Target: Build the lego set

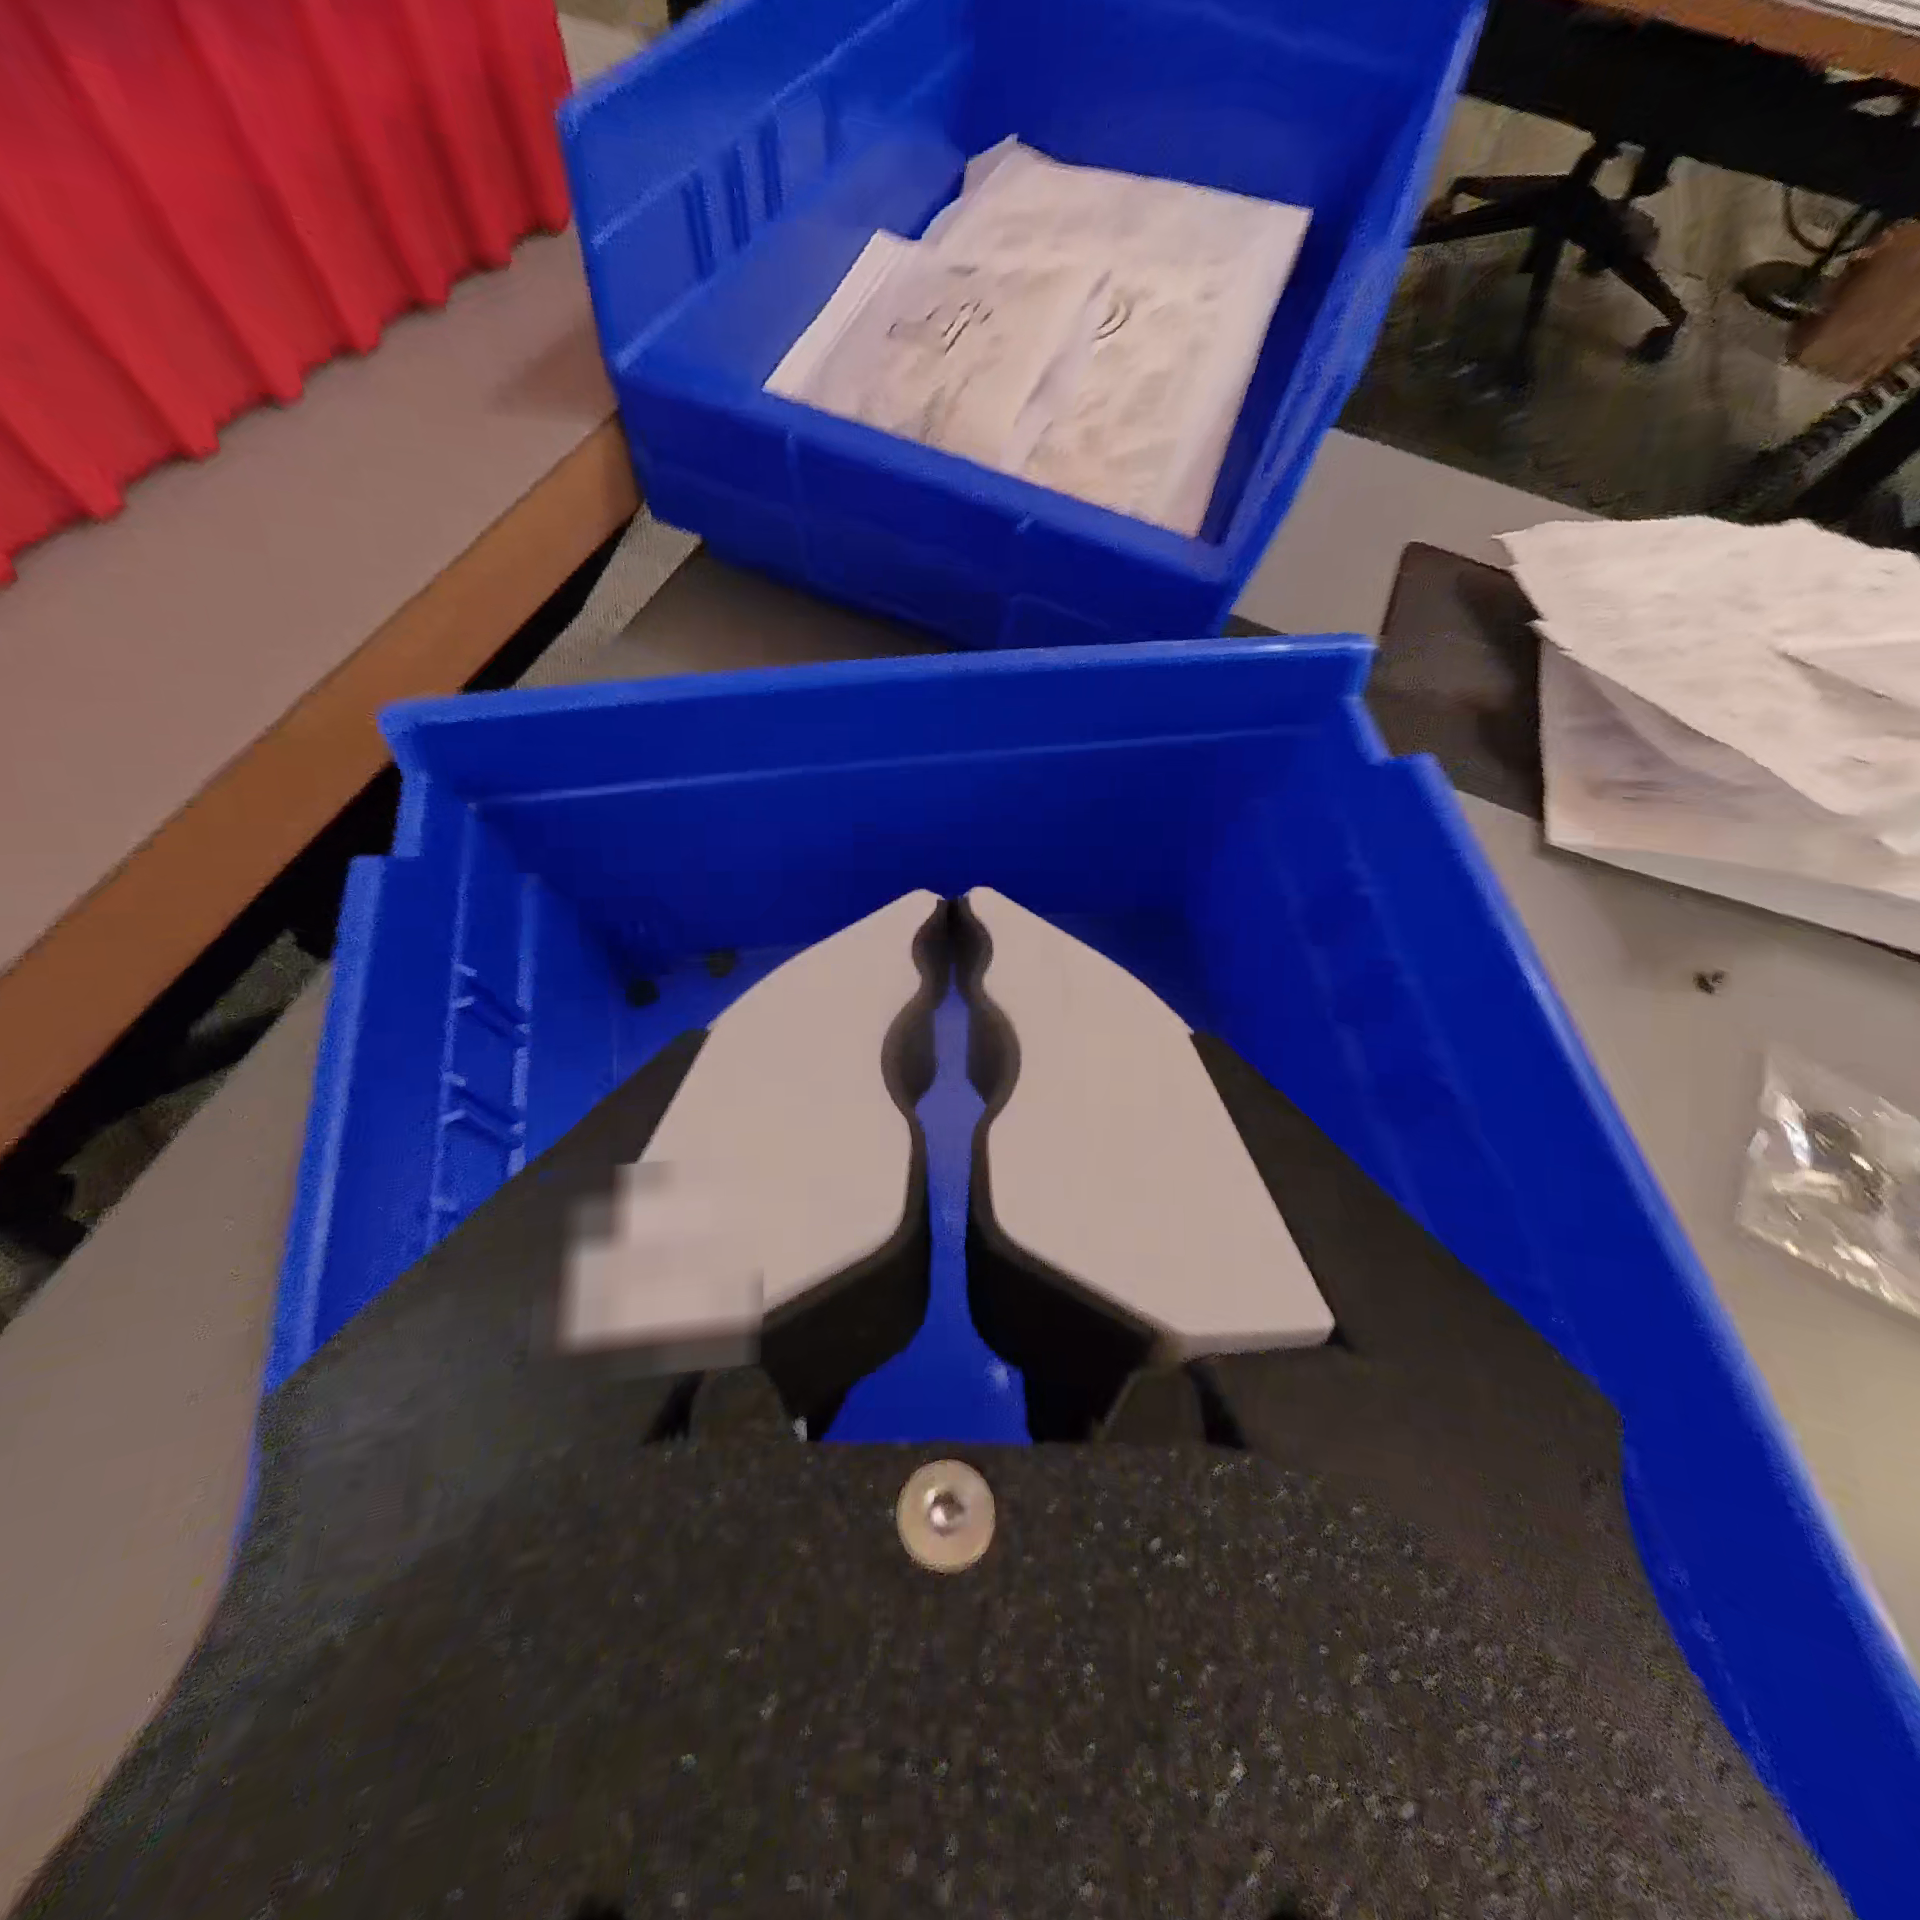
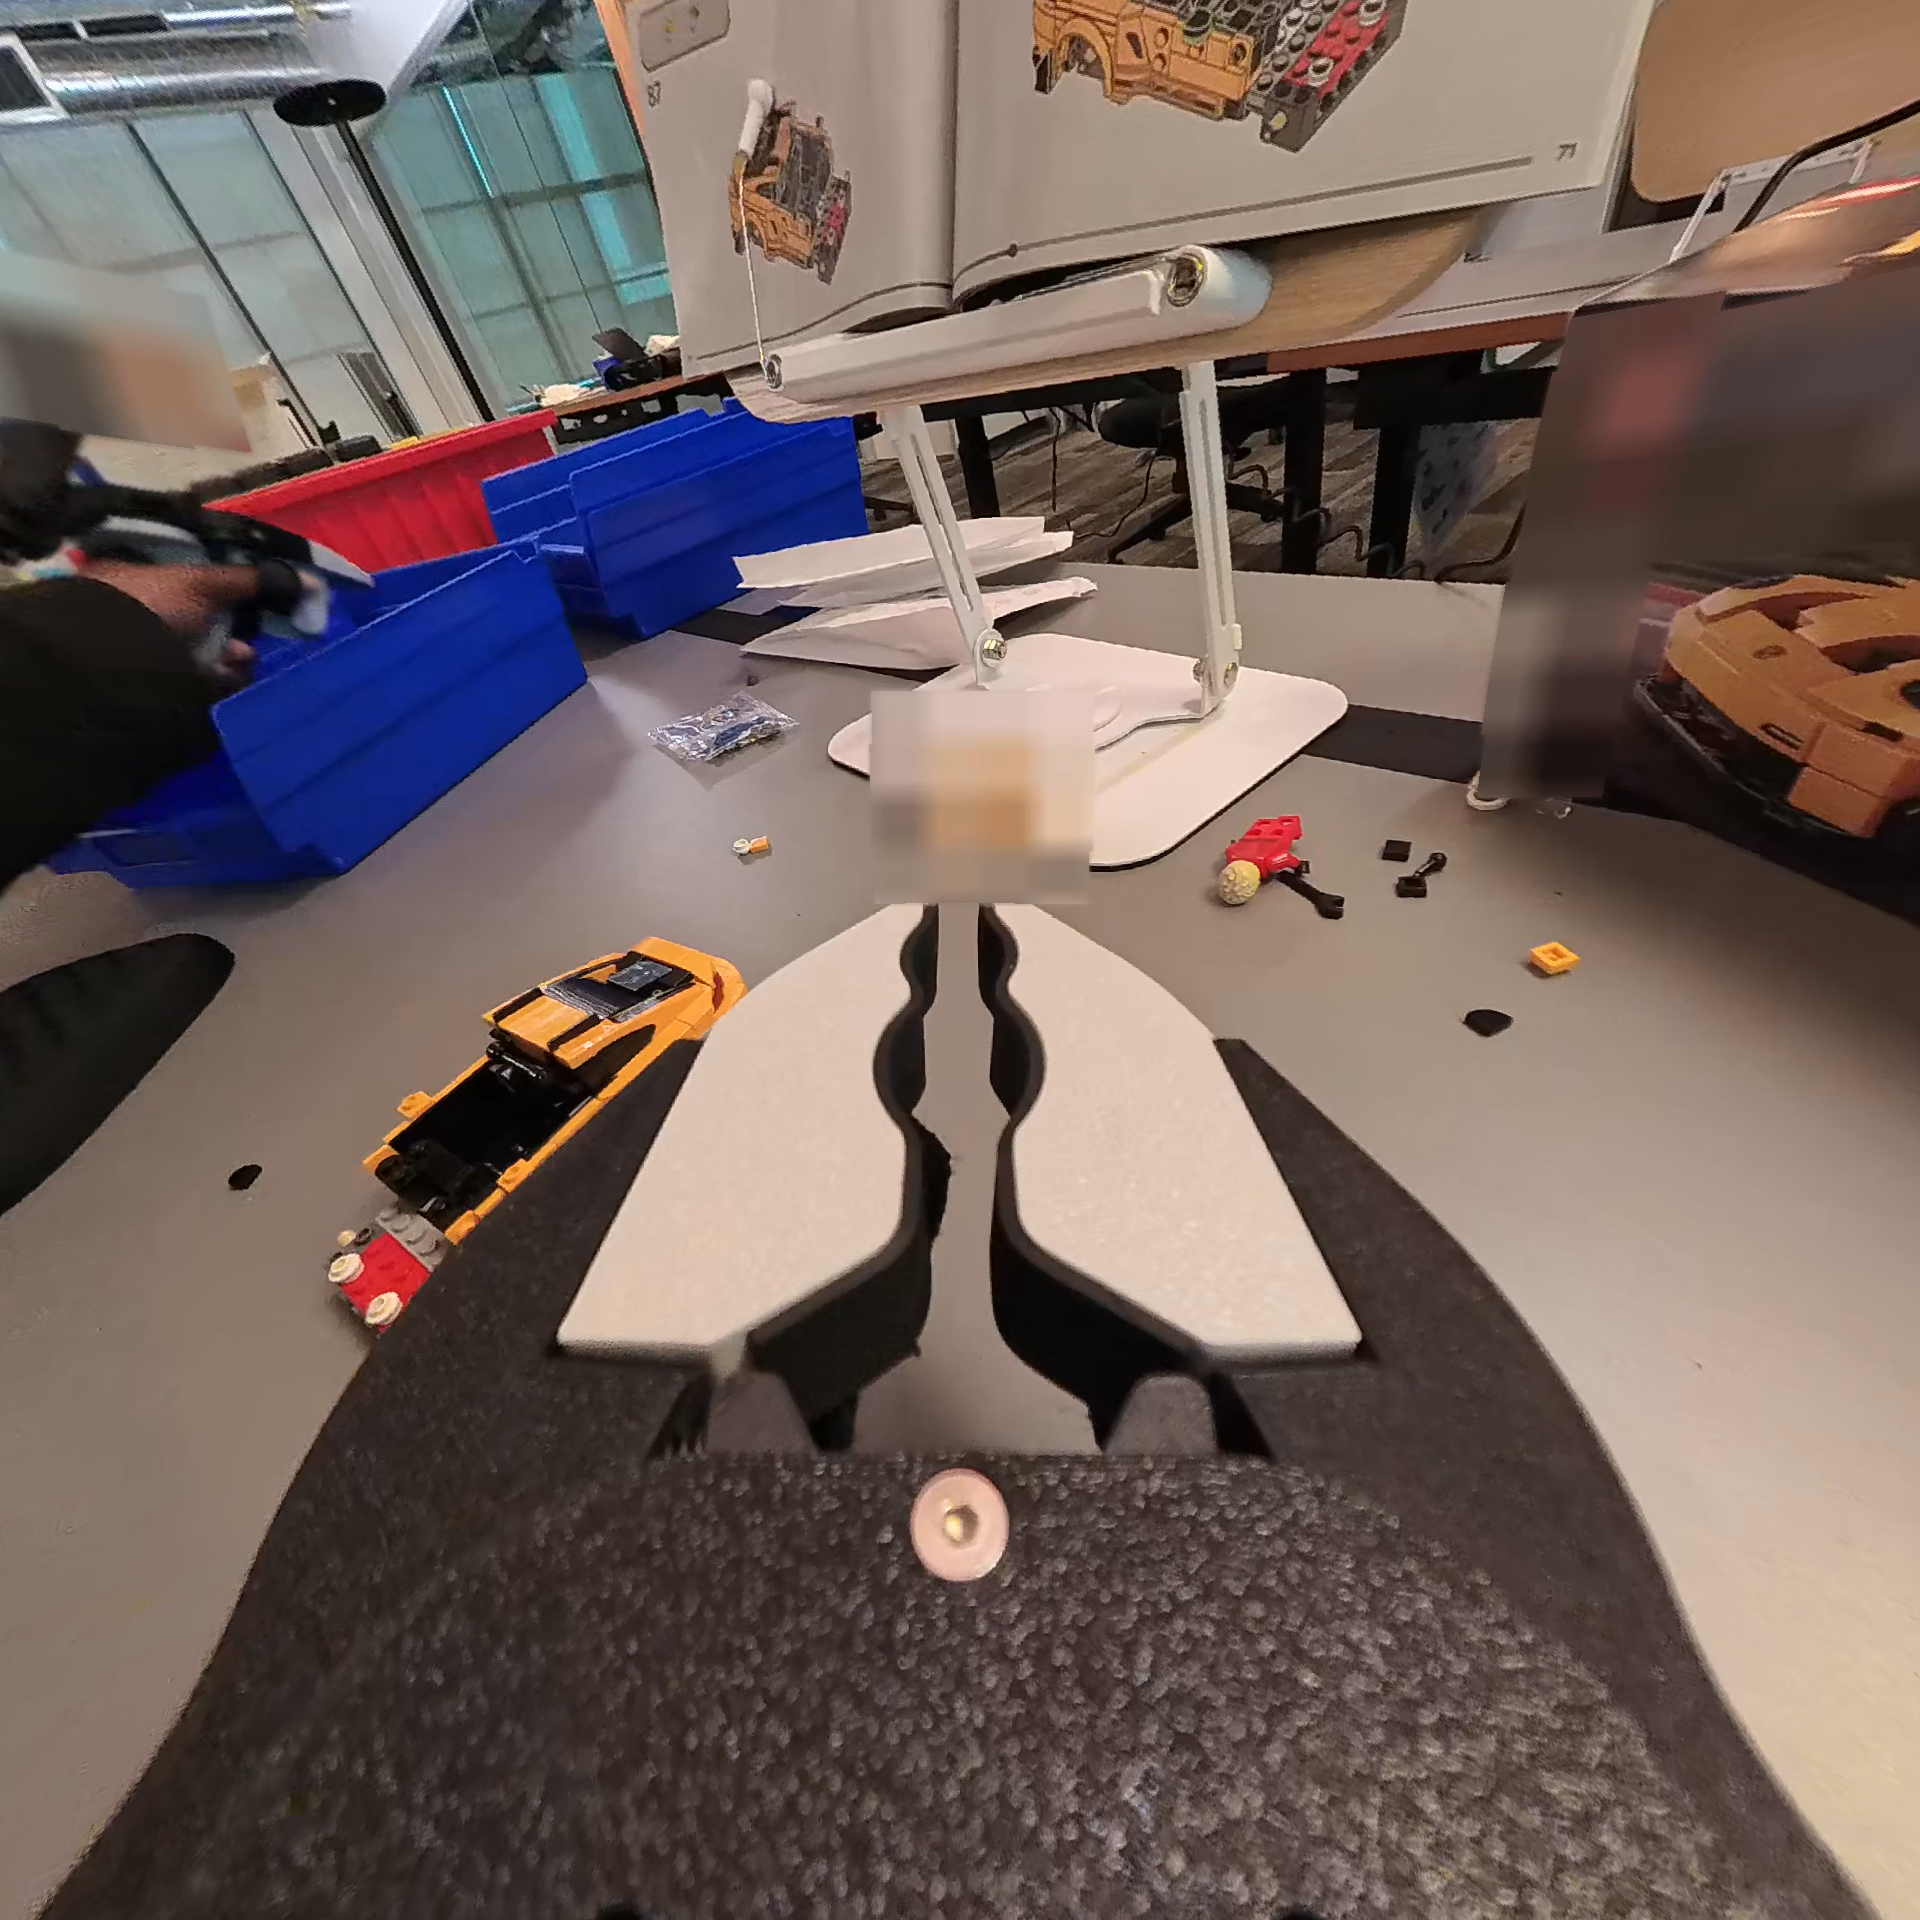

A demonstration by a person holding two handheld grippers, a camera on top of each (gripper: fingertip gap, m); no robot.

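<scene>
Blue bin (image 1: 883, 769) beneath closed left gripper (image 1: 954, 902)

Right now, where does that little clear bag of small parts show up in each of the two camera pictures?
Left wrist view: the clear bag lies at the right edge on the grey table, right of the near blue bin.
Right wrist view: the bag lies left of centre, in front of the white papers.
Shared landmark: the near blue bin.
</scene>
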